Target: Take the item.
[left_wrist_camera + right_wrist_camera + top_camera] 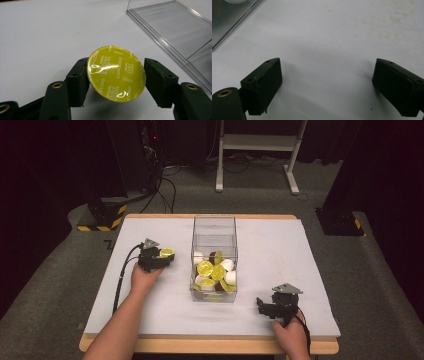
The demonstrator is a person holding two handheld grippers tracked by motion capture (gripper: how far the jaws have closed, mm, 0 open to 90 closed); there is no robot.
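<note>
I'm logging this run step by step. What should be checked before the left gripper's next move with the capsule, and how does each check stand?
1. Capsule between the left gripper jaws: ok.
2. Grip firm on both sides: cannot tell; the right jaw may stand slightly off the rim.
3. Capsule's yellow foil lid intact: ok.
4. Clear box open on top, with room above the capsules inside: ok.
5. Right gripper open, empty and away from the box: ok.
6. Bare table between the left gripper and the box: ok.

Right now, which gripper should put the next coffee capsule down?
Probably the left. The left gripper already clamps a yellow cappuccino capsule over the white table, left of the clear box. The right gripper is open, holding nothing.
</note>
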